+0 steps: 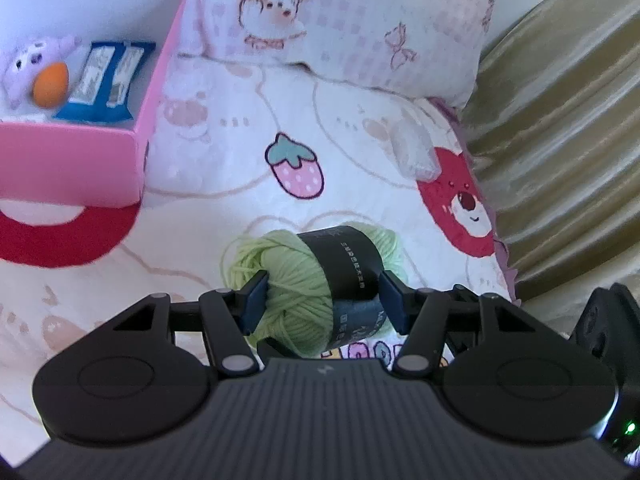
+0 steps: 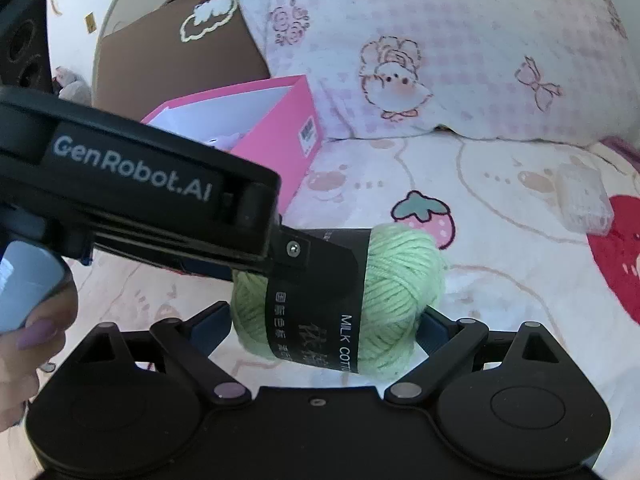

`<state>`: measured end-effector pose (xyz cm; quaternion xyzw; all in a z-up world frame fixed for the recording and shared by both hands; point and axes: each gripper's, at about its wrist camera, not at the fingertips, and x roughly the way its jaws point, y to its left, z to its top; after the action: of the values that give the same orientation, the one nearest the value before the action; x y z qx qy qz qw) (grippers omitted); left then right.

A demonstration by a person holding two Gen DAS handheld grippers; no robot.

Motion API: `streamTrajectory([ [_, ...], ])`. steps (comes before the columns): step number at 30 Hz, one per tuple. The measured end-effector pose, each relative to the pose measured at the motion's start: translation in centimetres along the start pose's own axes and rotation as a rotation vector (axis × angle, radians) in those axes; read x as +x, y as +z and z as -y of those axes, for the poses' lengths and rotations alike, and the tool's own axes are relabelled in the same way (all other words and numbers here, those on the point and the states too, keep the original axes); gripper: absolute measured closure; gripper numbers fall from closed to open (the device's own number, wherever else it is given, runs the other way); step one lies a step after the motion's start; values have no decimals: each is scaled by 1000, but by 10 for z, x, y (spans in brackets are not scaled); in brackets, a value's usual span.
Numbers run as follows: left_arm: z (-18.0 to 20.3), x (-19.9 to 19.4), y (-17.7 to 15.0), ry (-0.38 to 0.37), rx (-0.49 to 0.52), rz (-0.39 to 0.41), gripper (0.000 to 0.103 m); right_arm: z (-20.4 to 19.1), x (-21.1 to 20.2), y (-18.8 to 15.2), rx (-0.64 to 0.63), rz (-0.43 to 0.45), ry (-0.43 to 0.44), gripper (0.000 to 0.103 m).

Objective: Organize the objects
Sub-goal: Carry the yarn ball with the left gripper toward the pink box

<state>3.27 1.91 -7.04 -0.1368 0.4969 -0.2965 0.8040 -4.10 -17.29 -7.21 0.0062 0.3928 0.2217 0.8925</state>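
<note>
A light green ball of yarn with a black paper band is clamped between the pads of my left gripper, a little above the bedspread. In the right wrist view the same yarn sits between the fingers of my right gripper, which closes on it from the other side; the left gripper's body crosses that view from the left. A pink box at the upper left holds a purple plush toy, an orange ball and a blue packet.
A white bedspread with cartoon prints covers the bed, with a pillow behind. A small clear plastic case lies at the right. A gold curtain hangs at the right. A brown box stands behind the pink box.
</note>
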Motion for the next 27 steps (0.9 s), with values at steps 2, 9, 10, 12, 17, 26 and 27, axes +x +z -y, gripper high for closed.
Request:
streamTrajectory([
  [2, -2, -7, 0, -5, -4, 6, 46, -5, -3, 3, -16, -9, 1, 6],
  [9, -9, -35, -1, -16, -6, 46, 46, -28, -10, 13, -67, -42, 6, 6],
  [10, -10, -39, -2, -13, -4, 53, 46, -30, -10, 14, -65, -44, 14, 6],
  [12, -14, -46, -5, -10, -10, 56, 46, -34, -11, 15, -56, -55, 28, 6],
  [17, -20, -63, -12, -18, -28, 76, 46, -46, -12, 18, -64, -76, 41, 6],
  [26, -23, -81, -13, -17, -29, 110, 46, -55, -21, 28, -73, -76, 55, 6],
  [27, -22, -84, -14, -17, -30, 116, 46, -56, -22, 30, -77, -74, 57, 6],
])
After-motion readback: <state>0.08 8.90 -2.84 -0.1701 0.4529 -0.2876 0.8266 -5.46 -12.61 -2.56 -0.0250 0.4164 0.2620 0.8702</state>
